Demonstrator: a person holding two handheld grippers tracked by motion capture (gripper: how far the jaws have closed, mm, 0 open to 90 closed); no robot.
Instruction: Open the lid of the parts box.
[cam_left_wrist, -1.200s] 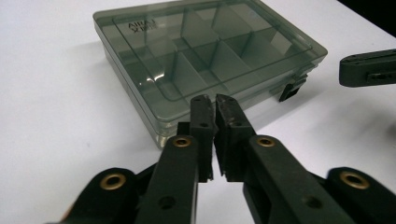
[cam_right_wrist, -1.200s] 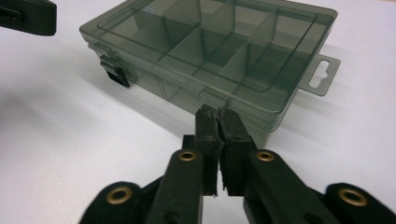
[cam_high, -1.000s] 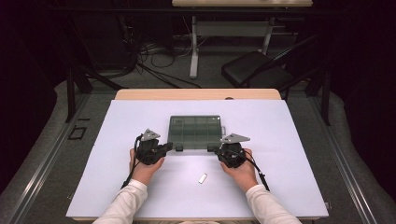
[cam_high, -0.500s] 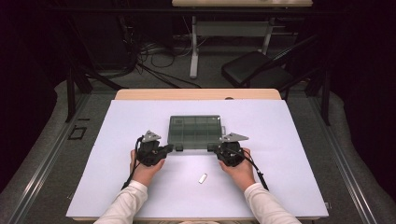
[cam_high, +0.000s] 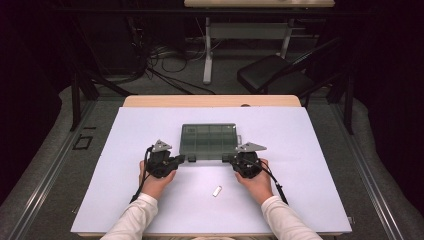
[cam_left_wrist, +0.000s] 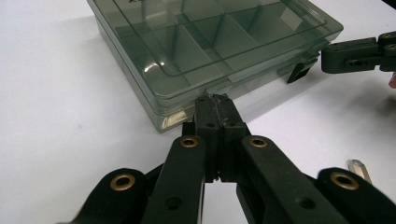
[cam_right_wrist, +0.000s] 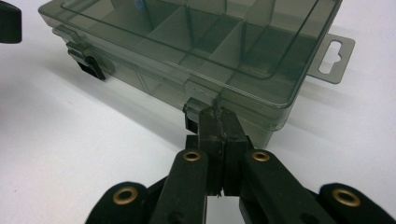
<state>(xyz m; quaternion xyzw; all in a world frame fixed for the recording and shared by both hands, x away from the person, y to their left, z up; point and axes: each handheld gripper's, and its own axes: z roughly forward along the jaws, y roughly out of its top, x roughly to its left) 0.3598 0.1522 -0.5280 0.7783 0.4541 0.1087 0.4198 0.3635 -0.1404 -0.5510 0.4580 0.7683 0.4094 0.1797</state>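
A smoky clear compartment box (cam_high: 207, 139) lies shut on the white table sheet, its near wall toward the person. My left gripper (cam_high: 187, 159) is shut, and its tips (cam_left_wrist: 212, 100) rest against the box's (cam_left_wrist: 210, 42) near wall at the left latch, with nothing between the jaws. My right gripper (cam_high: 226, 158) is also shut, its tips (cam_right_wrist: 217, 114) touching the right latch (cam_right_wrist: 195, 108) on the box (cam_right_wrist: 187, 46). The other latch (cam_right_wrist: 91, 63) hangs closed farther along that wall.
A small metal piece (cam_high: 216, 191) lies on the white sheet (cam_high: 310, 150) between the person's hands, also seen as the small piece (cam_left_wrist: 359, 169). A hang tab (cam_right_wrist: 334, 56) sticks out of the box's end. A dark chair (cam_high: 280, 75) and cables are beyond the table.
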